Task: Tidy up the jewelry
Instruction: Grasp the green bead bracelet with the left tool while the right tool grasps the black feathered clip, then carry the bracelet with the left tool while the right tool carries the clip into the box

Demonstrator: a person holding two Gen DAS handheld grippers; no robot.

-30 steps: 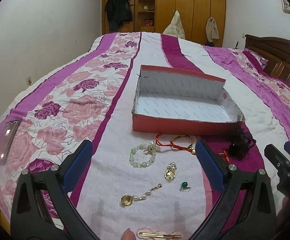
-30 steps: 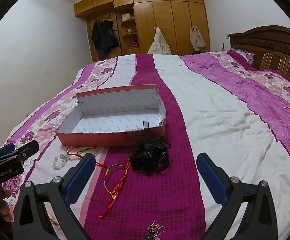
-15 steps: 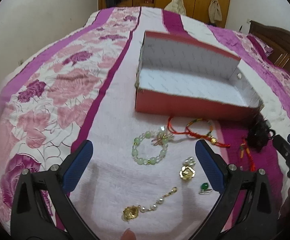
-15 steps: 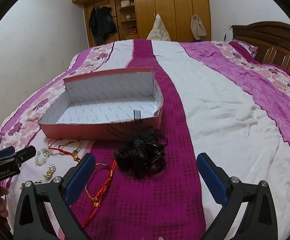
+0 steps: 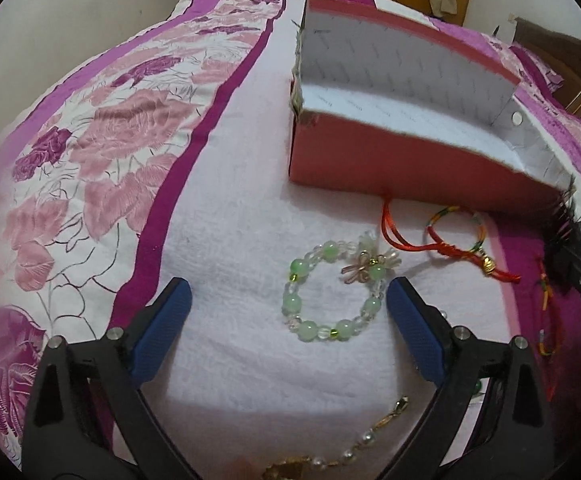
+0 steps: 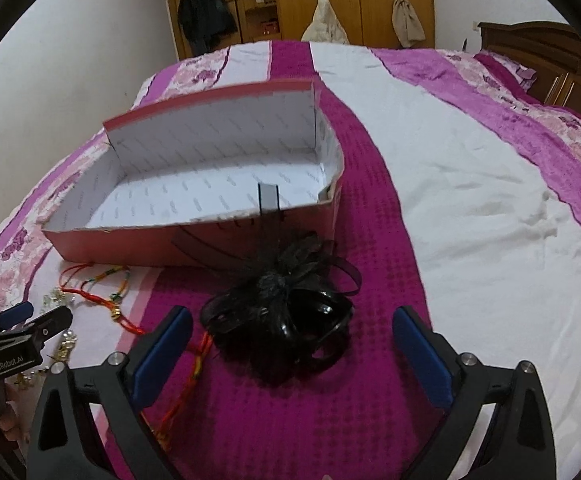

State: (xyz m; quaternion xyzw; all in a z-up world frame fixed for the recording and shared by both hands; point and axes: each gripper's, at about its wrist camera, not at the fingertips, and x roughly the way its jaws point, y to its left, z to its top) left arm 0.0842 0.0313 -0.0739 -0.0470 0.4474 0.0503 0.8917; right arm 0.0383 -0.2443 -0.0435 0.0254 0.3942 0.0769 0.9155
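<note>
Lining up left gripper [image 5: 288, 314], jaws spread, on green bead bracelet [image 5: 332, 286]; right gripper [image 6: 292, 340] likewise agape, probably targeting black hairpiece [image 6: 286, 320]. Next: descend, pinch, box [image 5: 390, 168] at 12 o'clock.

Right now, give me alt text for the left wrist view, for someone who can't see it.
The open left claw hovers over a green bead bracelet on a floral bedspread. Behind it sits an empty pink box, with red cord bracelets at its front.
</note>
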